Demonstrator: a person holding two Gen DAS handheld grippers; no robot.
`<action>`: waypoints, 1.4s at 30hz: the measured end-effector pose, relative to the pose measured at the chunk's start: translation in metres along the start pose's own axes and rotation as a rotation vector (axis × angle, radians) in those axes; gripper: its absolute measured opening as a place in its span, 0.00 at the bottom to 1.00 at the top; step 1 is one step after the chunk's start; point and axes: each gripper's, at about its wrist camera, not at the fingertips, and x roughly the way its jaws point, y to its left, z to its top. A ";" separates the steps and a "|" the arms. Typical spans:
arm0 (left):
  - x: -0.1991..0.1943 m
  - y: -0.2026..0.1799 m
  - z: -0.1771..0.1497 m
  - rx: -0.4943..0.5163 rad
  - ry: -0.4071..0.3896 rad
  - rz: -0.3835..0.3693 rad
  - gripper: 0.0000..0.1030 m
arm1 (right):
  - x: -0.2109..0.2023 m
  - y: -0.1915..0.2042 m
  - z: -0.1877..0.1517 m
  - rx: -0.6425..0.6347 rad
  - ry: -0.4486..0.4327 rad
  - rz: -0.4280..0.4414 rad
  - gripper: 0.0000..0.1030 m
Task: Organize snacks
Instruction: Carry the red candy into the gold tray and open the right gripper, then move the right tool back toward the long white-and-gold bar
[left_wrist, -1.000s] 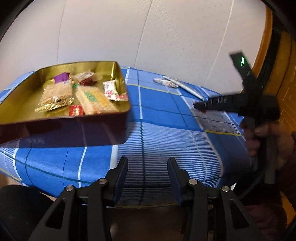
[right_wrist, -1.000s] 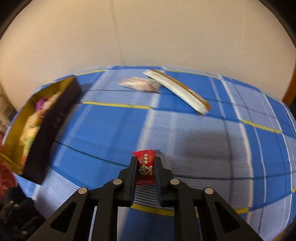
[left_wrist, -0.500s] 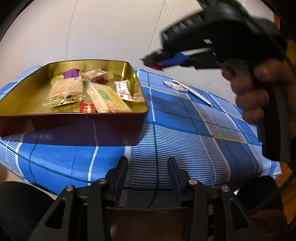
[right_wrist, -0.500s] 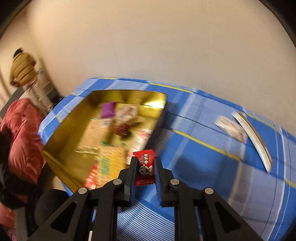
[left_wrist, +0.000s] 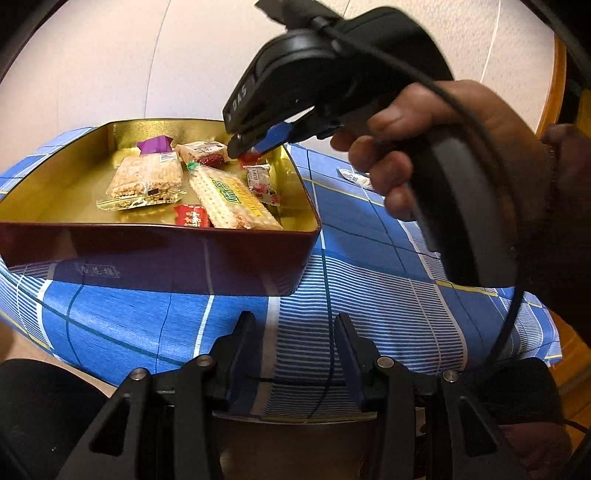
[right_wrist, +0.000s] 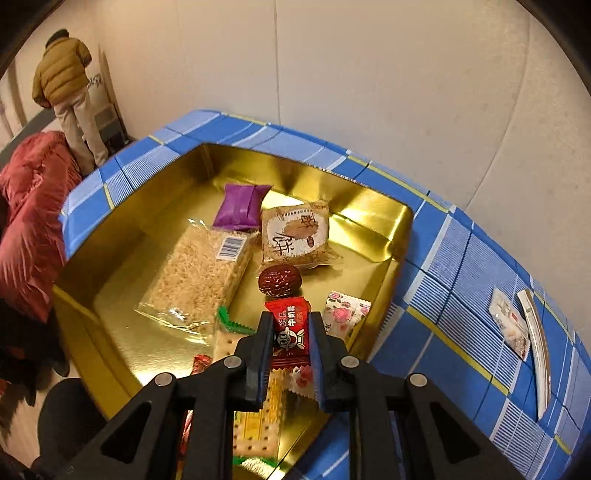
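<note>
My right gripper (right_wrist: 290, 325) is shut on a red candy (right_wrist: 290, 332) and holds it above the gold tin box (right_wrist: 373, 206), over the box's near right part. In the left wrist view the right gripper (left_wrist: 243, 146) hangs over the box (left_wrist: 155, 254) with the red candy (left_wrist: 248, 157) at its tip. The box holds a rice bar (right_wrist: 199, 273), a purple packet (right_wrist: 240, 203), a round biscuit pack (right_wrist: 295, 232), a red date (right_wrist: 279, 279), a cracker pack (left_wrist: 231, 197), a floral candy (right_wrist: 345, 310) and another red candy (left_wrist: 191, 216). My left gripper (left_wrist: 295, 332) is open and empty at the table's front edge.
The table has a blue checked cloth (left_wrist: 369, 280). A small white packet (right_wrist: 511, 325) and a long thin pack (right_wrist: 537, 350) lie on the cloth to the right of the box. A person in a brown jacket (right_wrist: 64, 74) stands at the far left, and a red coat (right_wrist: 29, 221) lies beside the table.
My right gripper has carried the red candy leftwards from over the bare cloth to over the tin box. My left gripper has stayed open while its view shifted slightly.
</note>
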 end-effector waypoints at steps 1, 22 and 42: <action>0.000 0.000 0.000 0.001 -0.001 0.000 0.44 | 0.002 0.000 0.000 -0.004 0.003 -0.011 0.18; -0.004 -0.004 -0.003 0.014 -0.007 0.016 0.44 | -0.032 -0.006 -0.008 0.052 -0.115 -0.004 0.24; -0.001 -0.008 -0.003 0.057 -0.008 0.038 0.49 | -0.081 -0.116 -0.126 0.346 -0.129 -0.216 0.24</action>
